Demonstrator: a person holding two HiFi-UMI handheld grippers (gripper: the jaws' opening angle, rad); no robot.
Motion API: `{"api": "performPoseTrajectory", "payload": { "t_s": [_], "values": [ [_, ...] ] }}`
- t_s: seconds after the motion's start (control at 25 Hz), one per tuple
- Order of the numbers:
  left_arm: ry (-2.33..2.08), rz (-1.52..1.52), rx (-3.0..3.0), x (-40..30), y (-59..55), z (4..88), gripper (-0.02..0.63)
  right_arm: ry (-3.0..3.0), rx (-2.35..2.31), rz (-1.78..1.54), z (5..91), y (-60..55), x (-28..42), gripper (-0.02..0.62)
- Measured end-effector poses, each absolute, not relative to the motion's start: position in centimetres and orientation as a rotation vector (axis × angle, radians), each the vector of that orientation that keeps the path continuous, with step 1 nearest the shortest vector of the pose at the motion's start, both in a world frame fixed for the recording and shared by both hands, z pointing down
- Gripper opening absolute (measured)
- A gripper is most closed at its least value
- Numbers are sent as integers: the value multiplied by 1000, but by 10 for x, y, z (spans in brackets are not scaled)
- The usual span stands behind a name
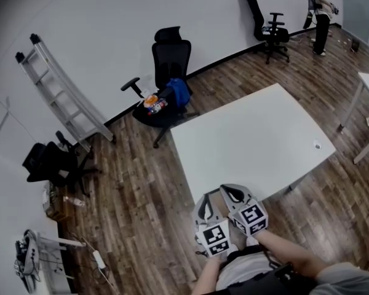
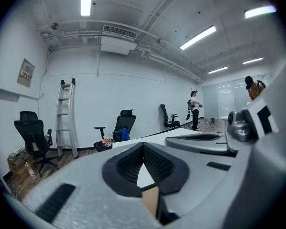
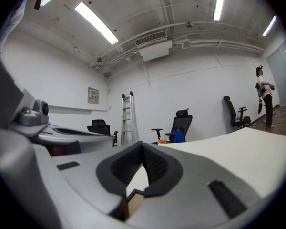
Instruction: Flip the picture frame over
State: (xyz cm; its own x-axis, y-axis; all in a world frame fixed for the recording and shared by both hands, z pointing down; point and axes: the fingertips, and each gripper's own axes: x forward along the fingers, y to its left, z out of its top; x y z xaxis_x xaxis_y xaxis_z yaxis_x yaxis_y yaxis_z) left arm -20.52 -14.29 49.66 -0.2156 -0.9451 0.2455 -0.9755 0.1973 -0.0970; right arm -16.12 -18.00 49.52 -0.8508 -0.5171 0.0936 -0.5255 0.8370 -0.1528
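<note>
- Dark wood-plank floor (image 1: 141, 183) fills most of the head view. A silver aluminium ladder (image 1: 61, 91) leans on the white wall. Black office chairs stand along it, one (image 1: 170, 72) with a blue item on its seat.
- White rectangular desk (image 1: 252, 134): the top is bare apart from one small pale item (image 1: 317, 144) near the right corner, too small to identify.
- A person (image 1: 321, 14) stands far off, well apart from the desk.
- Left gripper (image 1: 204, 201) and right gripper (image 1: 229, 190) sit just beside each other over the desk's near corner, close to the holder's body.
- Left gripper view (image 2: 144, 146): ribbed black pads are pressed together with nothing between them. Right gripper view (image 3: 143, 147): the same, closed and empty.
- Picture frame: not in any view, neither on the desk top nor in either grip. Whether it has been flipped cannot be judged.
- Risks (judgement): closed jaws would shove a frame if they reached it, not grasp it. The two grippers are close enough to knock together. With the frame out of sight, any reach would be blind.
</note>
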Motion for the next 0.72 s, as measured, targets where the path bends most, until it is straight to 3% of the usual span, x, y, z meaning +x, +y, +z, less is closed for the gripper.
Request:
{"api": "performPoseTrajectory", "payload": {
  "t_s": [0.72],
  "values": [
    [-2304,321,1873,-187,-130,498,3,-2948,815,251,495,-159,-145,-2]
  ]
}}
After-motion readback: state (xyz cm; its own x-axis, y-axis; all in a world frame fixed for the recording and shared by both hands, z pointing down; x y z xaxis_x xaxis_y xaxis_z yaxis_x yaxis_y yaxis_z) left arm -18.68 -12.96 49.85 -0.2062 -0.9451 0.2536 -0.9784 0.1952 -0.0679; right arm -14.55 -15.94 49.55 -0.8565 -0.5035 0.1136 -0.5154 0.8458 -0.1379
